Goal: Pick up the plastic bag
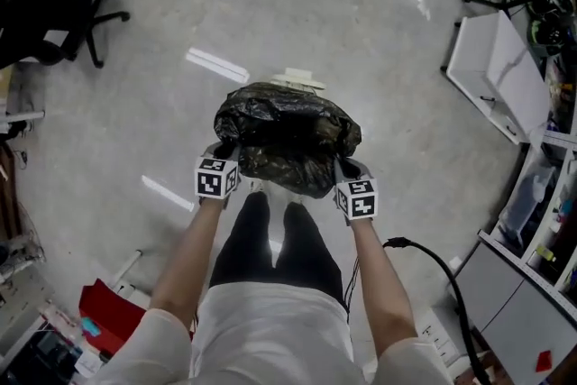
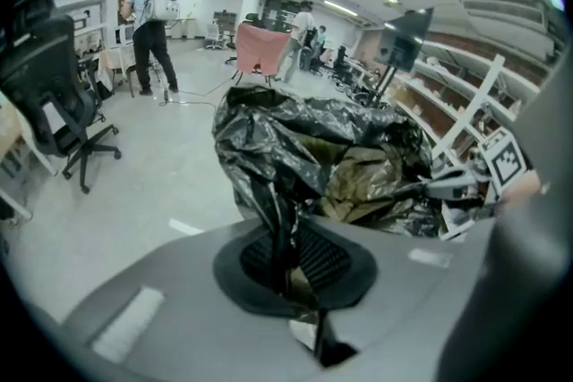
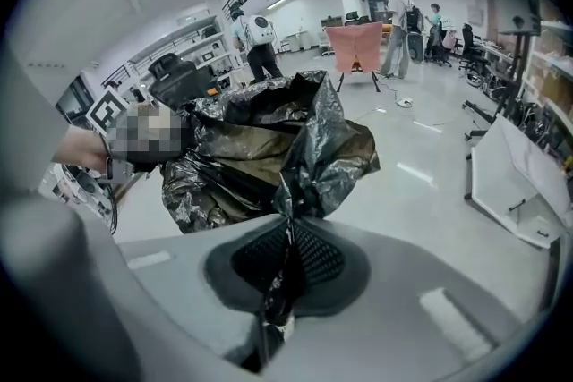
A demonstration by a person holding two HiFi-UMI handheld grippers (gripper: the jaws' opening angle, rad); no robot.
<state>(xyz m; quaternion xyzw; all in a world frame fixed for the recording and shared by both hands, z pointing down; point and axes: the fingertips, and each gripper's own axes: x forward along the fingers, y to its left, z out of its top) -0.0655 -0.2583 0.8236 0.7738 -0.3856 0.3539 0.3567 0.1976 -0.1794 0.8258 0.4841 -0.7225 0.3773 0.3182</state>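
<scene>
A crumpled black plastic bag [image 1: 287,138] hangs in the air between my two grippers, clear of the floor. My left gripper [image 1: 225,154] is shut on the bag's left edge; in the left gripper view a strip of the bag [image 2: 295,165] runs down between the closed jaws of the left gripper [image 2: 285,259]. My right gripper [image 1: 344,167] is shut on the bag's right edge. In the right gripper view the bag [image 3: 260,152] bunches into a thin fold pinched in the right gripper [image 3: 286,262]. Brownish contents show inside the bag's mouth.
A white flat item [image 1: 297,80] lies on the grey floor beyond the bag. A white board [image 1: 494,75] leans at the right, shelving [image 1: 541,221] at right, a black office chair [image 1: 63,9] at upper left, red items [image 1: 108,313] at lower left. People stand far off [image 2: 152,22].
</scene>
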